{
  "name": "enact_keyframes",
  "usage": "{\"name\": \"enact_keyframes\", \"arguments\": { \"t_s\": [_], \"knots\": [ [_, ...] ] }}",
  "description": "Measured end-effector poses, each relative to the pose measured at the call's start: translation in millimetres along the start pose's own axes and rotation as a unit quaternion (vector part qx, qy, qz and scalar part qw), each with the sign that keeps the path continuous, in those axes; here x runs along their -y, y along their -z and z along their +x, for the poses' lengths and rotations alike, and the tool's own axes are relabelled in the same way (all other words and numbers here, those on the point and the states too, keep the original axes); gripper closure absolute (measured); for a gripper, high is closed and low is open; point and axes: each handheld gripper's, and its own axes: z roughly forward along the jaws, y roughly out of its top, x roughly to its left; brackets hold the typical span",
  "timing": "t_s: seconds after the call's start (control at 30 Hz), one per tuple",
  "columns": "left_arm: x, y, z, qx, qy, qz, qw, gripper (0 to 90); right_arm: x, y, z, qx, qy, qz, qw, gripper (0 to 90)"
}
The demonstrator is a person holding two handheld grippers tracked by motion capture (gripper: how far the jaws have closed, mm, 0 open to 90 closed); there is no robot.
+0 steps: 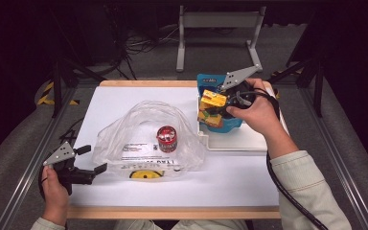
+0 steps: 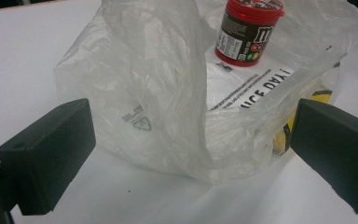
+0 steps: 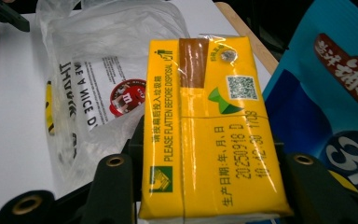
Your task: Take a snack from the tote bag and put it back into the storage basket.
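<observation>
Yellow drink carton (image 1: 213, 100), high view: clamped in right gripper (image 1: 220, 103) over blue snack bag (image 1: 230, 122) at table's (image 1: 124, 100) far right; left gripper (image 1: 92, 159) rests apart beside plastic bag (image 1: 143, 134). Left gripper view: jaws wide, red M&M's tub (image 2: 249, 30) upright inside bag. Right gripper view: carton lengthwise between jaws, reading "PLEASE FLATTEN BEFORE DISPOSAL".

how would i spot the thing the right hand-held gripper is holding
Start at the white table and go to its far right corner, where a blue snack bag lies. Just above that bag, the right hand-held gripper clamps a yellow rectangular drink carton. Its bright yellow faces with green print set it apart from the blue bag.
</observation>
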Motion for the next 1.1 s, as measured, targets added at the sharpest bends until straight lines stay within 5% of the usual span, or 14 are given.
{"name": "enact_keyframes", "arguments": {
  "t_s": [0.33,1.1],
  "knots": [
    [0.0,0.1,0.0,0.0,0.0,0.0,1.0,0.6,15.7,1.1,-8.6,0.017,-0.012,0.01,0.9997,55.2],
    [0.0,-0.2,-0.6,0.001,0.001,0.003,1.0,0.6,49.4,-24.6,-13.8,0.007,-0.013,0.035,0.9993,55.2]
  ]
}}
